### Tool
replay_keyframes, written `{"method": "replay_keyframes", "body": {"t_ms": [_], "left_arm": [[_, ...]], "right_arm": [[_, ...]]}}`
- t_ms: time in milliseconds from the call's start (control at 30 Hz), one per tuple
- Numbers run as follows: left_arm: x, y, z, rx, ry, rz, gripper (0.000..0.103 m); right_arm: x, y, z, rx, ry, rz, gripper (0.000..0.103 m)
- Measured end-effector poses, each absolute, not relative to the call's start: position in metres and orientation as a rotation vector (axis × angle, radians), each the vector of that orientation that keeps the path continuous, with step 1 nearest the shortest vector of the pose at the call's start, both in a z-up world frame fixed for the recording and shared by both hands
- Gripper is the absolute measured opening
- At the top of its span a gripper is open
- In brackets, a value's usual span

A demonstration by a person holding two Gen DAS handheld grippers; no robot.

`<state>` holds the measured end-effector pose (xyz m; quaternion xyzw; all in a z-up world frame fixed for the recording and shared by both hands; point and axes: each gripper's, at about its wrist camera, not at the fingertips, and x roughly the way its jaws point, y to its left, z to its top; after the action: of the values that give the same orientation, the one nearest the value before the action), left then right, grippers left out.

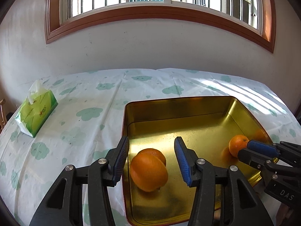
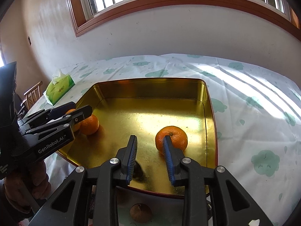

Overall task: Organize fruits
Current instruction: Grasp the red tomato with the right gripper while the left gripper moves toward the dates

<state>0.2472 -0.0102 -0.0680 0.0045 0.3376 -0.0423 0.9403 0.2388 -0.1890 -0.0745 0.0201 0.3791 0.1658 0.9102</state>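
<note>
Oranges lie in the gold tin (image 1: 180, 109): left view shows one orange (image 1: 148, 171) loose between the parted left tongs (image 1: 150, 160). Right view shows the right tongs (image 2: 149, 156) parted, another orange (image 2: 174, 135) just beyond them, untouched by the left pad.

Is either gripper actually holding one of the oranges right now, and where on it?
Neither. The left gripper stands open around its orange without touching; the right gripper is open beside the other orange.
</note>
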Motion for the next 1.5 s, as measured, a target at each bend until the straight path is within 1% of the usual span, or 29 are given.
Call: {"method": "replay_keyframes", "body": {"t_ms": [67,133,167,333,467,700,767,867,900,933,967,1000,1333,1500], "left_arm": [[0.243,-0.014,-0.065,0.038,0.656,-0.073,0.068],[0.238,-0.017,-0.060,0.060,0.613,-0.066,0.073],[0.237,-0.017,-0.059,0.064,0.607,-0.068,0.073],[0.233,-0.009,-0.052,0.037,0.605,-0.067,0.073],[0.220,0.005,-0.046,-0.003,0.604,-0.058,0.073],[0.180,0.032,-0.051,-0.072,0.653,-0.060,0.073],[0.168,0.037,-0.057,-0.074,0.679,-0.076,0.073],[0.149,0.042,-0.064,-0.057,0.697,-0.119,0.073],[0.144,0.042,-0.065,-0.044,0.701,-0.142,0.073],[0.138,0.041,-0.066,-0.030,0.703,-0.166,0.073],[0.134,0.040,-0.067,-0.015,0.706,-0.191,0.073],[0.131,0.037,-0.068,-0.001,0.712,-0.213,0.073],[0.151,0.007,-0.078,-0.005,0.792,-0.328,0.073],[0.164,-0.011,-0.091,0.017,0.835,-0.288,0.067]], "right_arm": [[0.236,-0.191,-0.071,0.050,0.766,0.343,0.037],[0.233,-0.193,-0.067,0.059,0.752,0.345,0.037],[0.230,-0.194,-0.065,0.066,0.745,0.349,0.037],[0.204,-0.201,-0.048,0.093,0.715,0.400,0.037],[0.170,-0.199,-0.045,0.073,0.746,0.484,0.037],[0.123,-0.173,-0.075,-0.045,0.865,0.560,0.037],[0.121,-0.166,-0.086,-0.066,0.897,0.568,0.037],[0.123,-0.158,-0.095,-0.125,0.897,0.539,0.040],[0.124,-0.157,-0.098,-0.123,0.911,0.543,0.037],[0.124,-0.155,-0.100,-0.132,0.917,0.540,0.030],[0.123,-0.154,-0.103,-0.153,0.916,0.534,0.027],[0.122,-0.153,-0.104,-0.165,0.902,0.531,0.027],[0.123,-0.212,-0.091,-0.033,0.855,0.390,0.026],[0.127,-0.227,-0.097,0.008,0.871,0.365,0.027]]}}
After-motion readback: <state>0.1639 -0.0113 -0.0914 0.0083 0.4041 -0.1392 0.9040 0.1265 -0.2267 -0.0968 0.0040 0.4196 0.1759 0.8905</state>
